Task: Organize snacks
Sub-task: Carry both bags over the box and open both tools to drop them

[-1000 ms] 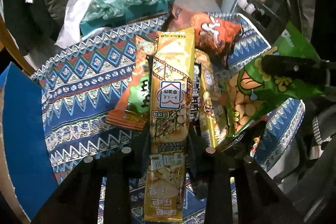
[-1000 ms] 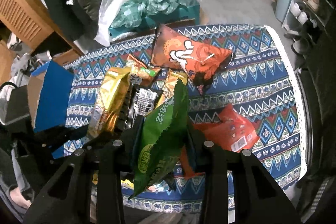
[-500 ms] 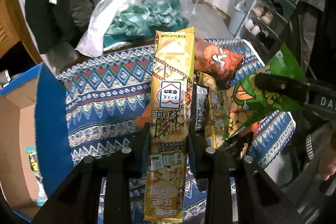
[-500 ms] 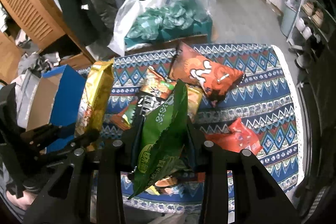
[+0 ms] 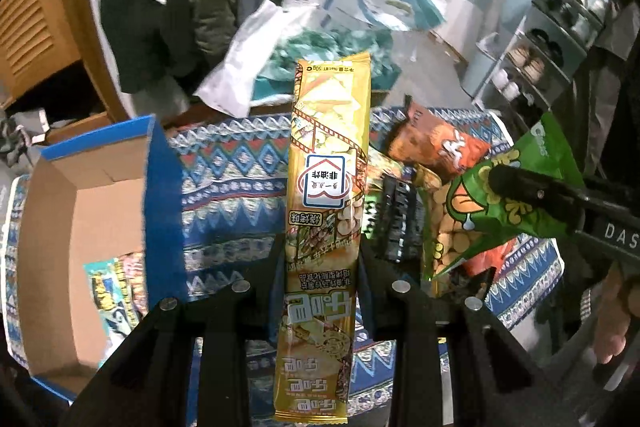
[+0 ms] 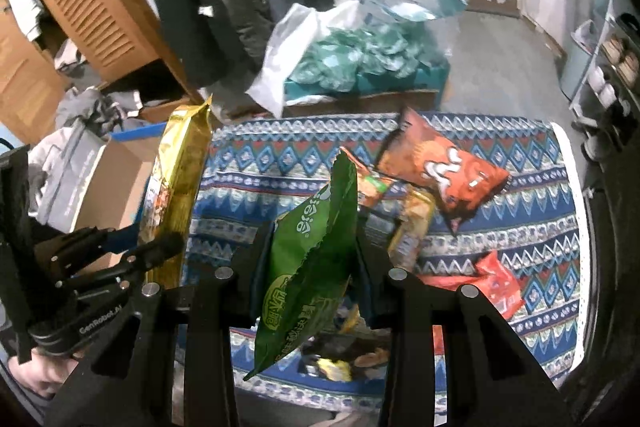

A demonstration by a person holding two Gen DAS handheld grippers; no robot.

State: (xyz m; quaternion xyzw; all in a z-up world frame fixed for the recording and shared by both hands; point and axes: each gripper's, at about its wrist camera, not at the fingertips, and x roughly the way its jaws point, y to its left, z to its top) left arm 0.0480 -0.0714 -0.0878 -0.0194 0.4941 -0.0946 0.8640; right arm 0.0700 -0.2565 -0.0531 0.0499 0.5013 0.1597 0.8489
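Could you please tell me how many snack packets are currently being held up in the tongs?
2: the long yellow packet is clamped in the left tongs, and the green bag is clamped in the right tongs. Other packets lie on the table.

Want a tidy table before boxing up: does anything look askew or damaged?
Nothing looks damaged. The loose snacks lie in a crooked, overlapping heap: the orange bag sits skewed on the patterned cloth, overlapping the packets beside it.

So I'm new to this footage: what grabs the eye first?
The long yellow snack pack, clamped in the left gripper above the patterned tablecloth. Then the green snack bag in the right gripper, and the open cardboard box at the left.
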